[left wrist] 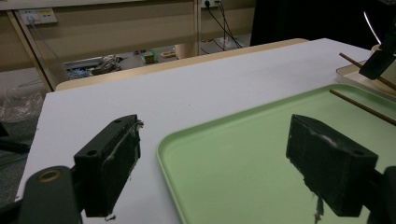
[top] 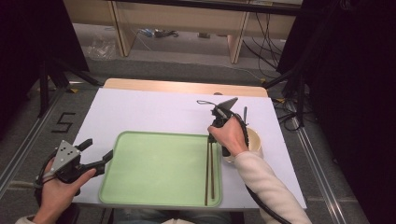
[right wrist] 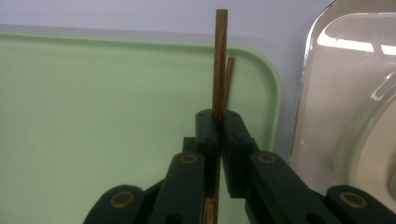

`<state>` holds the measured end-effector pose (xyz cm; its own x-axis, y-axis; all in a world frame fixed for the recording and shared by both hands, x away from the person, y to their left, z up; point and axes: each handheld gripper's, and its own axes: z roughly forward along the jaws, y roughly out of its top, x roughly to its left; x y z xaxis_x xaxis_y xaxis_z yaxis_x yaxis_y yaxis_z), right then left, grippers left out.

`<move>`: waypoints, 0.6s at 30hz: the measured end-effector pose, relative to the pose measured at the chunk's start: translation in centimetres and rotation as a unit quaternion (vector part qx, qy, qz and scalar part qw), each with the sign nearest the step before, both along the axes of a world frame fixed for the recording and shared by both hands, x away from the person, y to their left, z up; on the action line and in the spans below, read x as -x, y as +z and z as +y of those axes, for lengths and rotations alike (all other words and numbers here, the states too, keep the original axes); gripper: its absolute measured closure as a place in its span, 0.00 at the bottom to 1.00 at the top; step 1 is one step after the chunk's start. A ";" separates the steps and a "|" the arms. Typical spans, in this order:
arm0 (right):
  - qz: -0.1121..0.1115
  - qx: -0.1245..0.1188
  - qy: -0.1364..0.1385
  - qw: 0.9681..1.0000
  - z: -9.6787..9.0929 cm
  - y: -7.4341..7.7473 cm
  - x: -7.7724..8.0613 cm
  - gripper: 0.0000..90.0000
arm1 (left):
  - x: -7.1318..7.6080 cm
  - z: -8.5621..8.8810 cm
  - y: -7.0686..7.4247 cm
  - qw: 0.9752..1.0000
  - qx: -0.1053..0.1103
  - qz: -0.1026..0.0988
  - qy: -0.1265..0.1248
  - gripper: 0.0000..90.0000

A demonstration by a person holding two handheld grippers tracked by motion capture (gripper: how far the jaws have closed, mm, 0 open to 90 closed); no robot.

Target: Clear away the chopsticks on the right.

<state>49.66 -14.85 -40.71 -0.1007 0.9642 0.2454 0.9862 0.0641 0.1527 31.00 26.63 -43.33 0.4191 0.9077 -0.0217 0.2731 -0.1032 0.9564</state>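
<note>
Where right tongs [right wrist: 218, 126] clamp chopsticks [right wrist: 219, 65], lower ends hidden.

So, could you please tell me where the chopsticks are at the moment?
In the high view, the chopsticks are on the right side of the green tray, pinched at their far end in the right tongs, with the cream bowl just to their right.

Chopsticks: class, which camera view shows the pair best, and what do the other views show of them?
The high view: both chopsticks run full length along the green tray's right side, one end in the right hand-held gripper. The right gripper view shows short stubs past the shut jaws; the left gripper view shows thin slivers far right.
</note>
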 end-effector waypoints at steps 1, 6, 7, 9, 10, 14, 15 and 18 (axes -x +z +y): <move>-0.003 -0.003 -0.004 1.000 0.0 -0.2 0.0 0.97 | 0.0 0.0 0.0 1.000 0.000 0.000 0.000 0.19; 0.027 -0.001 -0.026 0.999 0.4 -0.2 0.2 0.97 | 0.0 0.0 0.0 1.000 0.000 0.000 0.000 0.19; 0.019 0.001 -0.010 1.000 0.2 -0.4 0.2 0.97 | 0.0 0.0 0.0 1.000 0.000 0.000 0.000 0.19; 0.017 0.005 -0.001 1.000 0.1 -0.8 0.2 0.97 | 0.0 0.0 0.0 1.000 0.000 0.000 0.000 0.19; 0.014 0.003 -0.004 1.000 0.1 -0.9 0.1 0.97 | 0.0 0.0 0.0 1.000 0.000 0.000 0.000 0.19; 0.028 0.010 -0.006 1.000 0.0 -1.3 0.1 0.97 | 0.0 0.0 0.0 1.000 0.000 0.000 0.000 0.19; 0.016 0.010 0.004 1.000 -0.2 -1.6 0.1 0.97 | 0.0 0.0 0.0 1.000 0.000 0.000 0.000 0.19; 0.021 0.015 -0.007 1.000 -0.1 -1.8 0.2 0.97 | 0.0 0.0 0.0 1.000 -0.001 0.000 -0.001 0.19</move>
